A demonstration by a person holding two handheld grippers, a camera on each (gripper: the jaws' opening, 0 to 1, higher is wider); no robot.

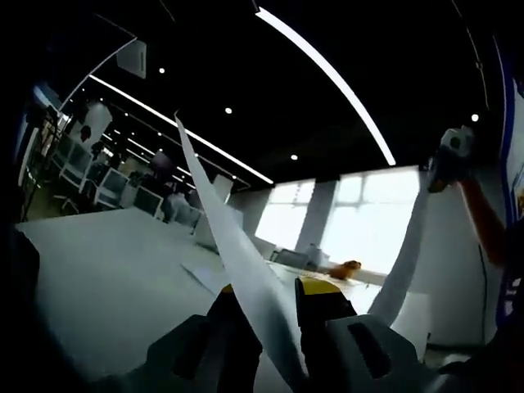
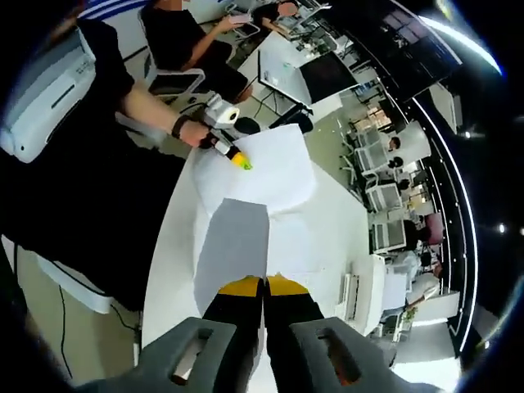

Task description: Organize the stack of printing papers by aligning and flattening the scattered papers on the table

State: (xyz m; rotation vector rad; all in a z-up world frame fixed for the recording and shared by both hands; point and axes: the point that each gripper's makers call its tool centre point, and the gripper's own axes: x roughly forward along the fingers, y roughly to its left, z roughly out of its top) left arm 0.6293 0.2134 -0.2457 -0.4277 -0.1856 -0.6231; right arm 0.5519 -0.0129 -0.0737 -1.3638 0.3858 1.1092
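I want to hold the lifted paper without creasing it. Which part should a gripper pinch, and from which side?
Pinch the paper at an outer edge, coming edge-on from outside the sheet. It is thin and sags between the left gripper and the right gripper, so probably only the edges fit between jaws.

In the left gripper view, the lower edge of the thin white paper sheet (image 1: 237, 262) is hidden between the left gripper's (image 1: 274, 288) yellow-tipped jaws. In the right gripper view, the near edge of the white sheets (image 2: 246, 237) disappears behind the right gripper's (image 2: 264, 285) closed jaws. The other papers on the white worktop (image 1: 106, 278) are too dim to count.
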